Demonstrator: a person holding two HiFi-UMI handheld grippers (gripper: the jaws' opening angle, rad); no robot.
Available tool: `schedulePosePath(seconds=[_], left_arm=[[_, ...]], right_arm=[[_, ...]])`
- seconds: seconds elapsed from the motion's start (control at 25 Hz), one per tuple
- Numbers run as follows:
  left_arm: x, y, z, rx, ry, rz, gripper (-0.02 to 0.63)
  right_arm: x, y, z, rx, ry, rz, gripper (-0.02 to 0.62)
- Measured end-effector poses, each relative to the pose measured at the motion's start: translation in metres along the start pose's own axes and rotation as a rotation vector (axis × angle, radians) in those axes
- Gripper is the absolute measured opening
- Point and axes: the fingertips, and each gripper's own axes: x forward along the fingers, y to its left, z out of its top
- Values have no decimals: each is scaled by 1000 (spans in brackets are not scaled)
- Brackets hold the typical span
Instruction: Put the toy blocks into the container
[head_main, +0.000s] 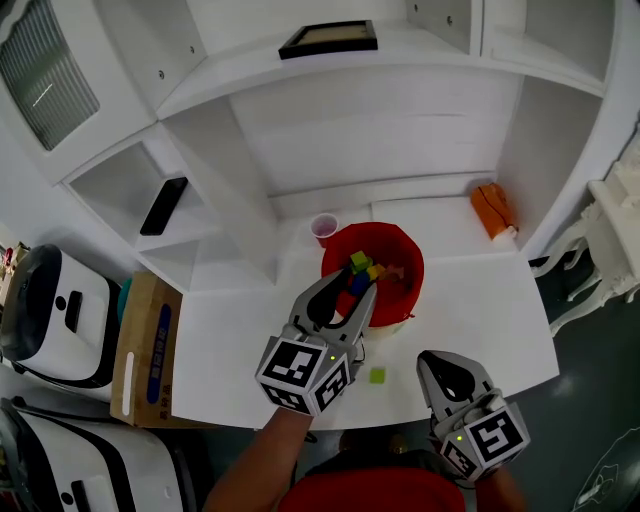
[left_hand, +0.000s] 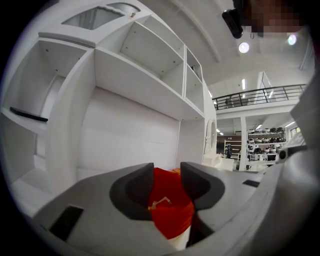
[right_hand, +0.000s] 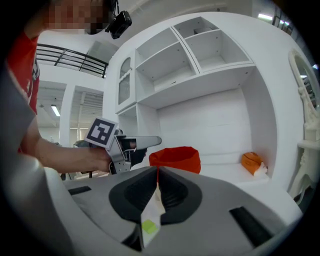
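Observation:
The red container (head_main: 395, 250) stands mid-table with several coloured blocks inside, a green one (head_main: 360, 260) on top. My left gripper (head_main: 362, 290) hovers over its near rim, open and with nothing between its jaws; the left gripper view shows only the red container (left_hand: 170, 210) through the gap of that gripper (left_hand: 167, 182). A small green block (head_main: 377, 375) lies on the table in front of the container. My right gripper (head_main: 432, 358) sits just right of that block, tips together, holding nothing. In the right gripper view the green block (right_hand: 149, 226) shows below the right gripper (right_hand: 157, 172).
A pink cup (head_main: 323, 229) stands behind the container on the left. An orange object (head_main: 493, 210) lies at the back right. White shelves hold a framed picture (head_main: 328, 38) and a black slab (head_main: 163, 205). A cardboard box (head_main: 145, 345) sits left of the table.

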Motion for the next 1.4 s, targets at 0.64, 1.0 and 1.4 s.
schedulePosePath(seconds=[0.64, 1.0, 1.4], left_arm=[[-97, -16, -56, -70, 32, -6, 12], [-116, -9, -66, -66, 60, -19, 12], [-118, -3, -73, -68, 80, -47, 12]], right_arm=[[57, 42, -156, -95, 446, 66, 223], [79, 40, -196, -74, 611, -35, 267], [84, 37, -201, -73, 626, -80, 192]])
